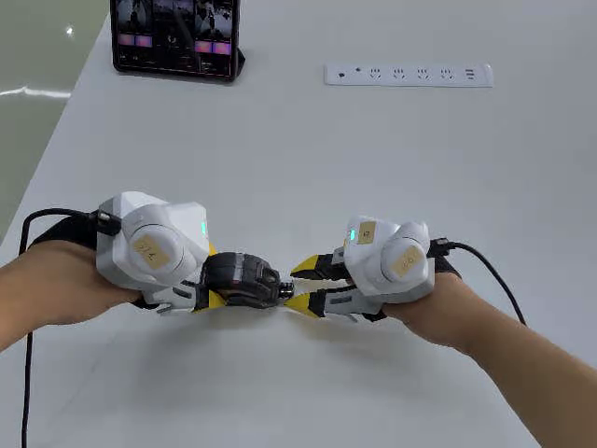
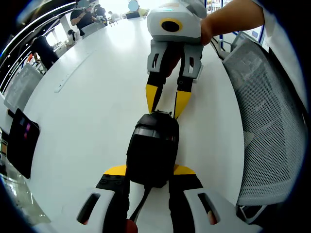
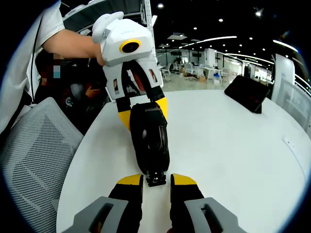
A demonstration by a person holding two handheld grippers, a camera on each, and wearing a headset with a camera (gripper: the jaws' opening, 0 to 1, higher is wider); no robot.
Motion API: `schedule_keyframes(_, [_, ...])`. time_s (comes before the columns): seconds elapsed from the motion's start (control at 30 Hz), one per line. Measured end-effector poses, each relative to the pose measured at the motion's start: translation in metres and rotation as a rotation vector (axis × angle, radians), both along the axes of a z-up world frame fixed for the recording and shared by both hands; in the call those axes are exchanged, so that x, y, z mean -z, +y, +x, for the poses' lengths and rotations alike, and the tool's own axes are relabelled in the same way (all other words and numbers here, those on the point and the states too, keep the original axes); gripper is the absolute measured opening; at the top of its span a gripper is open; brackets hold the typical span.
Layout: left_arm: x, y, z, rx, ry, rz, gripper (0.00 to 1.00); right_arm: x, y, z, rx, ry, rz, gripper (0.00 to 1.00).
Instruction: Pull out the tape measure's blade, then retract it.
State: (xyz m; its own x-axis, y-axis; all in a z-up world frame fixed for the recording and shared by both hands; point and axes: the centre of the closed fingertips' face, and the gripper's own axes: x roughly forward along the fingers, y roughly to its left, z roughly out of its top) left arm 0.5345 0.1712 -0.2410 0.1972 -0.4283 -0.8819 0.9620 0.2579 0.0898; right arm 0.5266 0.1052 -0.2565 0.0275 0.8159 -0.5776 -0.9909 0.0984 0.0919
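Both grippers meet low over the white worktop [image 1: 280, 140], nose to nose. The left gripper [image 2: 149, 171] is clamped on the tape [image 1: 244, 277], a chunky black case. Its yellow-tipped jaws press the two flat sides around the rear half, so the case sticks out forward between them. In the head view the case lies on its side just above or on the worktop; I can't tell if it touches.

The right gripper [image 1: 300, 287] comes in from the other side. Its jaws are parted, one tip on each side of the hook [image 3: 156, 179] at the case's mouth. In the right gripper view the hook sits right between the two yellow tips with hardly any gap, and I can't say for sure whether either tip touches it. In the head view the jaws look clearly spread, so I'd call it open. No length of blade shows past the hook.

A hand holds each gripper, left hand [image 1: 65, 280] and right hand [image 1: 438, 313], with black cables trailing back from both.

At the far side of the worktop there's a tablet [image 1: 175, 37] propped up with its screen lit. A white power strip [image 1: 408, 74] lies flat, well apart to its right. A grey mesh chair [image 2: 262, 121] sits off the worktop's edge in the left gripper view.
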Motion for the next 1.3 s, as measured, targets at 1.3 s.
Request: schedule_keyframes(1.3, [0.0000,0.0001,0.0003,-0.003,-0.002,-0.005,0.25,0.0101,0.0079,-0.0009,-0.054,-0.065,-0.013,0.11])
